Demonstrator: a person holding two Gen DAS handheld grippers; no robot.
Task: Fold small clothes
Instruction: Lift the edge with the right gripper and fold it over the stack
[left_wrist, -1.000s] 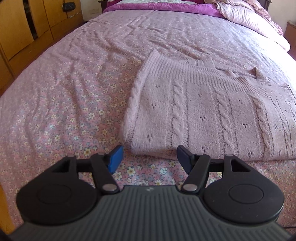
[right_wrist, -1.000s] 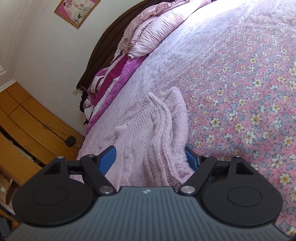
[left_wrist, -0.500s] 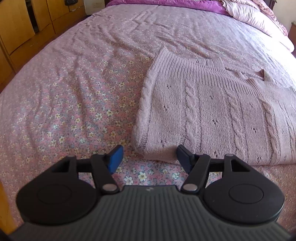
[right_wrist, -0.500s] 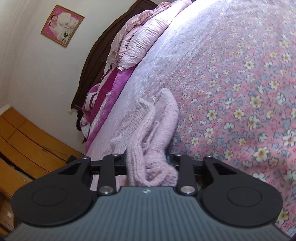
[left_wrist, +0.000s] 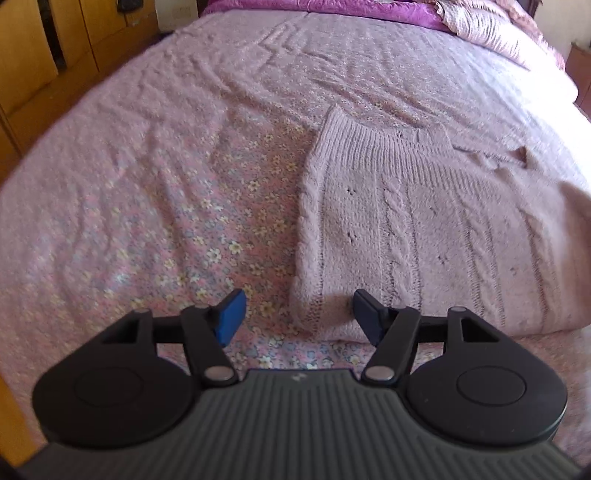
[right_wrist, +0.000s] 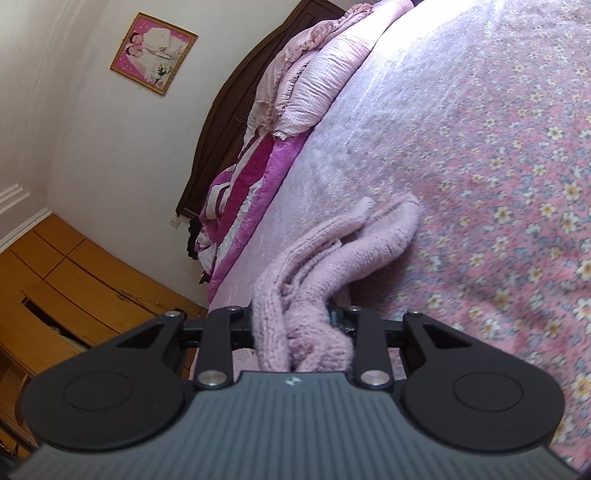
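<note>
Right claw (right_wrist: 291, 325): clenched on bunched pink sweater (right_wrist: 306, 295) (lifted) | left claw (left_wrist: 295, 314): parted, holding nothing

1. Floral bedspread (left_wrist: 155, 206) left of the sweater (left_wrist: 424, 236): flat, unobstructed.
2. Piled bedding (right_wrist: 306, 85) blocks the headboard end.
3. Wooden cabinets (left_wrist: 48, 59) line the bed's left side.
</note>
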